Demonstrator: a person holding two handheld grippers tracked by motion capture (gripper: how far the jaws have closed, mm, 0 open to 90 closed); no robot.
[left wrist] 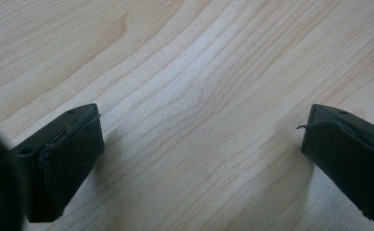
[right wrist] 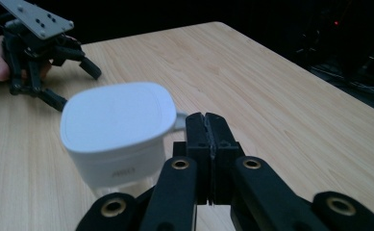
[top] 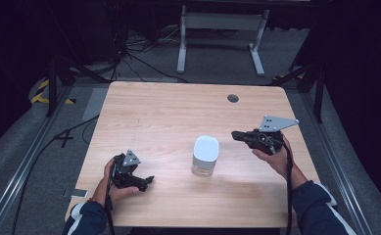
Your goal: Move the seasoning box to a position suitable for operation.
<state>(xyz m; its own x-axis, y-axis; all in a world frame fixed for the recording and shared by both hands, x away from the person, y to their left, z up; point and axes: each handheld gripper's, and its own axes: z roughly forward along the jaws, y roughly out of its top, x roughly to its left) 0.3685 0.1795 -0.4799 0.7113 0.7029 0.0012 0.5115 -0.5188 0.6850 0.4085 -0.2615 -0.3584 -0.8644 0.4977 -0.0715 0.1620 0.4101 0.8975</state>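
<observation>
Left tongs (top: 148, 182) gape wide over bare table (top: 168, 112); right tongs (top: 235, 134) pressed together beside white-lidded jar (top: 205, 155).

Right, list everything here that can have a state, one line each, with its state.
Jar: upright on the table, white lid on, nothing touching it.
Left gripper: jaws wide apart, nothing between them, low over bare wood.
Right gripper: jaws pressed together, empty, beside the jar.
Table: bare wood apart from the jar.
Phone: lying flat on the floor by the table's near left corner.
</observation>
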